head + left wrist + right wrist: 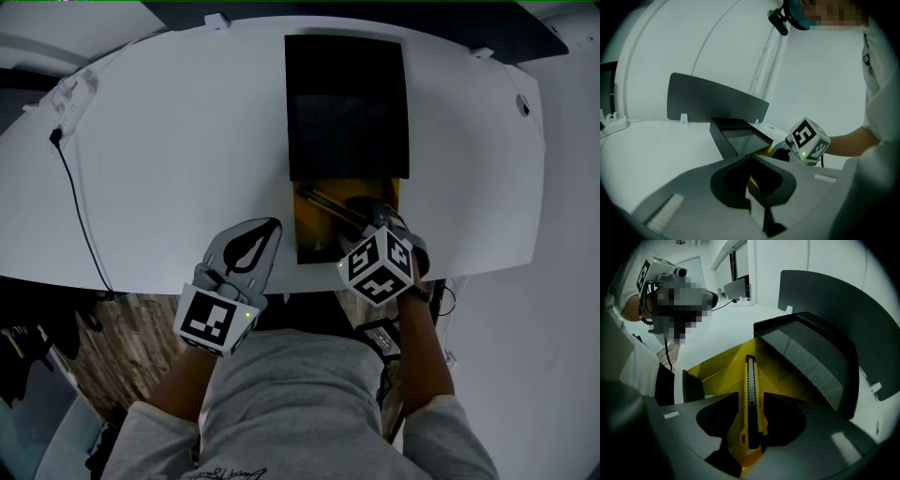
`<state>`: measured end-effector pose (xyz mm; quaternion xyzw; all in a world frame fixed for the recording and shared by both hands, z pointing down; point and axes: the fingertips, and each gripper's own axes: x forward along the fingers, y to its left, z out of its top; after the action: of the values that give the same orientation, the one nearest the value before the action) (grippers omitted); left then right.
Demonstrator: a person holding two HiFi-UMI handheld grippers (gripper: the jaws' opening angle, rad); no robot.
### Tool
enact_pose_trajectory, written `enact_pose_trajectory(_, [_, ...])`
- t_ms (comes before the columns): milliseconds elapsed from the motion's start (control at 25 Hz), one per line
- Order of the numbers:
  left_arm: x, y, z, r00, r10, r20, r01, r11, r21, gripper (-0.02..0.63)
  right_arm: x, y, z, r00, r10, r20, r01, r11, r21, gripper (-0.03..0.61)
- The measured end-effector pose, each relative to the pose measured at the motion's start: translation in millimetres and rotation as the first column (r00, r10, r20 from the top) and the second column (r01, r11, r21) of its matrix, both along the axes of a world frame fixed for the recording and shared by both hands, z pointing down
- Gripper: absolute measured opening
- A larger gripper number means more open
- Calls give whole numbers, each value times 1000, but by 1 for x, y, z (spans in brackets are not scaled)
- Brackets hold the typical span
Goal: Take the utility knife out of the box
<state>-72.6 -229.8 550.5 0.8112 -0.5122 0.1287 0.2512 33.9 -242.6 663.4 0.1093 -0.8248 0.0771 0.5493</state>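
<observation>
I see left gripper [750, 159] in front of box [740, 136], jaws together, nothing between them. Box lid up, strip of yellow showing. Right gripper [783, 152] at box's right side, marker cube on top. Dark panel [712, 101] behind box. White table [651, 145] under box.

seen from the head view, the right claw [361, 211] covers most of the utility knife [323, 201] in the box [307, 248]. the counter's [169, 169] left end runs past the frame.
</observation>
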Motion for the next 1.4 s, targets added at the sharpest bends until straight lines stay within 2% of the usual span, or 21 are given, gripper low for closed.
enact_pose_trajectory(400, [-2,4,4,1000,-9,-4,9,1000,-9,0,1,-2,7,998,-35,-58,36,999,12,177])
enact_pose_trajectory(720, [-3,4,4,1000,-18,-11,18,1000,-9,0,0,2,8,998,-28,-50,28,1000,1,132])
enact_pose_trajectory(1400, [-2,7,3,1000,-16,-5,16,1000,-8,0,2,2,4,998,-23,-52,23,1000,12,131])
